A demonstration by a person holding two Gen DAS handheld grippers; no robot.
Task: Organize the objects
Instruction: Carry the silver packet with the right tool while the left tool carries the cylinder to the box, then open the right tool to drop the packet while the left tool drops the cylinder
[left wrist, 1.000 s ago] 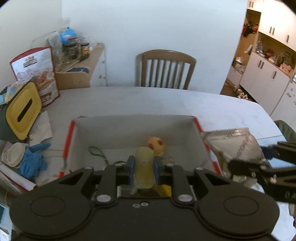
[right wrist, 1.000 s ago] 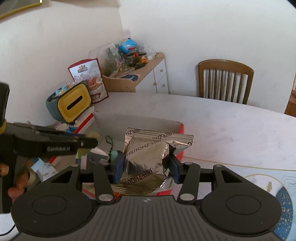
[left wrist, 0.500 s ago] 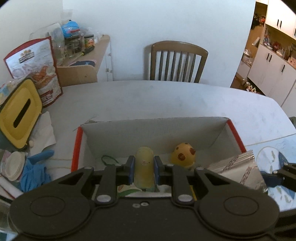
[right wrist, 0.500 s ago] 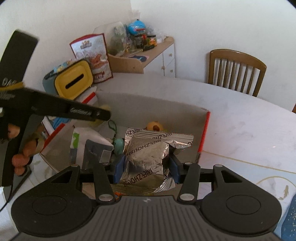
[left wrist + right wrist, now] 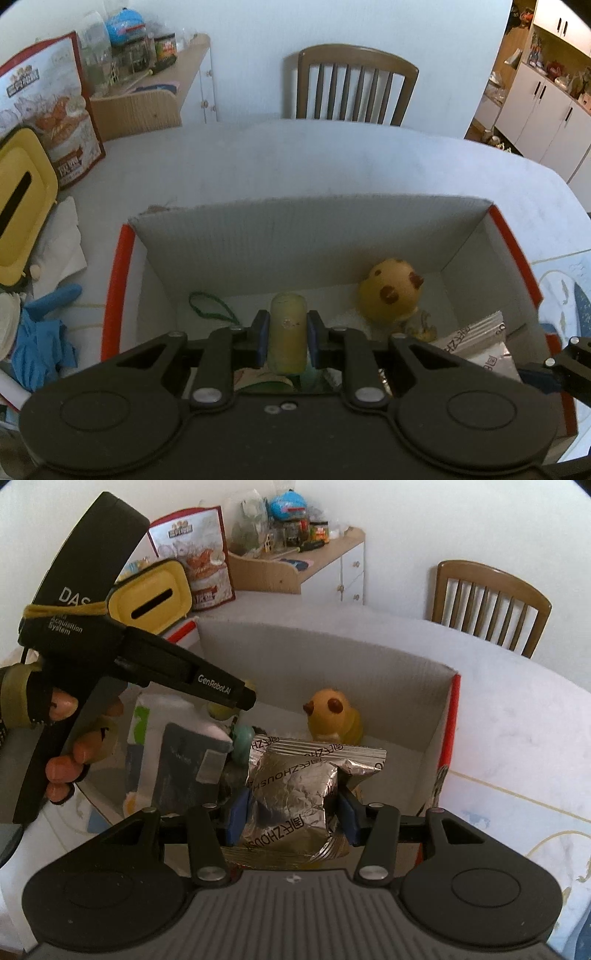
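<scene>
A cardboard box (image 5: 314, 236) with red edges stands open on the white table. My left gripper (image 5: 287, 334) is shut on a small pale yellow-green bottle (image 5: 287, 325), held over the box's near side. My right gripper (image 5: 291, 812) is shut on a crinkled silver foil packet (image 5: 295, 790), held over the box (image 5: 332, 657) interior. Inside lie a yellow spotted plush toy (image 5: 391, 291) (image 5: 332, 710), a green cord loop (image 5: 210, 306), a white carton and a dark grey packet (image 5: 188, 764). The foil packet (image 5: 476, 347) shows at the box's right end in the left wrist view.
A yellow-lidded tissue box (image 5: 22, 199), a snack bag (image 5: 48, 107), blue gloves (image 5: 40, 332) and paper lie left of the box. A wooden chair (image 5: 351, 85) stands behind the table, a cluttered sideboard (image 5: 295, 557) by the wall. A person's hand (image 5: 70, 746) holds the left gripper.
Both grippers have moved forward and down over the box. The foil packet went from beside the box's right edge to above its interior; the bottle now hangs lower, nearer the box floor.
</scene>
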